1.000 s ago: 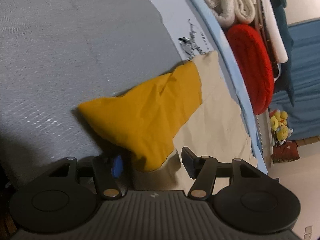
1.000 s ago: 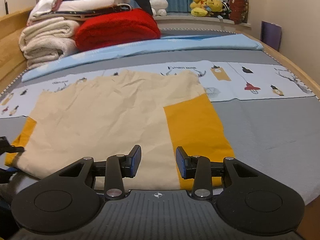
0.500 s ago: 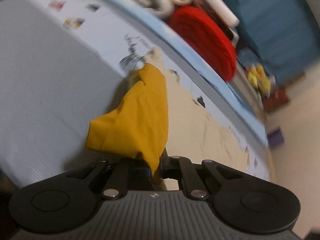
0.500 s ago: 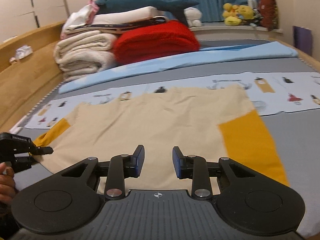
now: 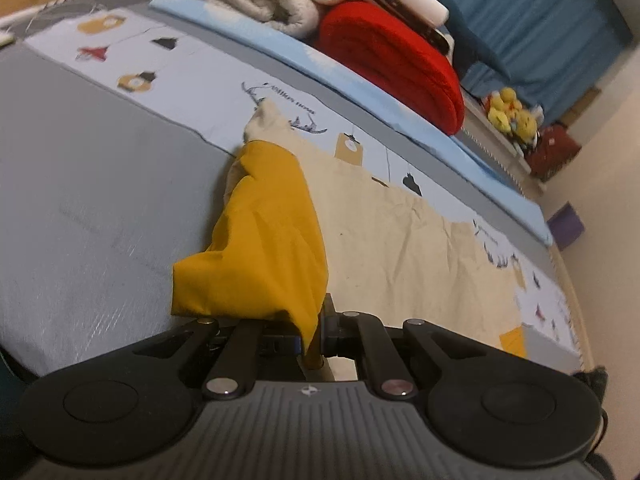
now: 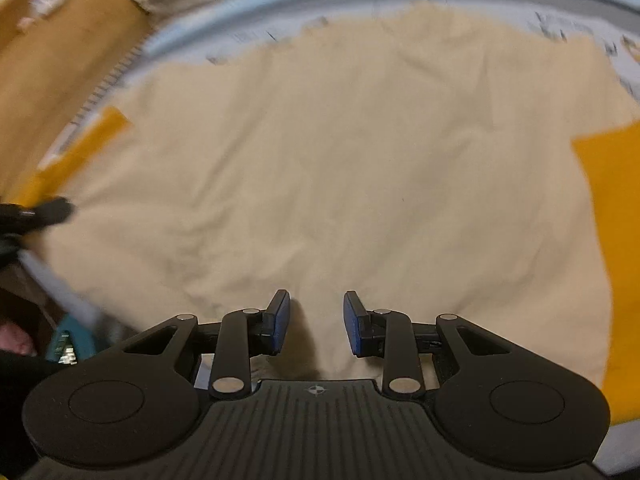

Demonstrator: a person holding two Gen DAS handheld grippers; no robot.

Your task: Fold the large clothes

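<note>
left gripper (image 5: 311, 334) fingertips buried under yellow sleeve (image 5: 264, 248), right view motion-blurred, bedding (image 6: 192, 32) smeared

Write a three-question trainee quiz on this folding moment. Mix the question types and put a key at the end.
1. True or false: the left gripper is shut on the yellow sleeve of the cream garment.
2. Multiple choice: the right gripper is
A. shut on the other yellow sleeve
B. open, over the garment's cream panel, holding nothing
C. clamped on the red blanket
3. Short answer: in the left wrist view, what lies directly beyond the cream garment, before the red blanket?

Key: 1 true. 2 B. 3 the printed strip of the bed cover, then a light blue sheet.
</note>
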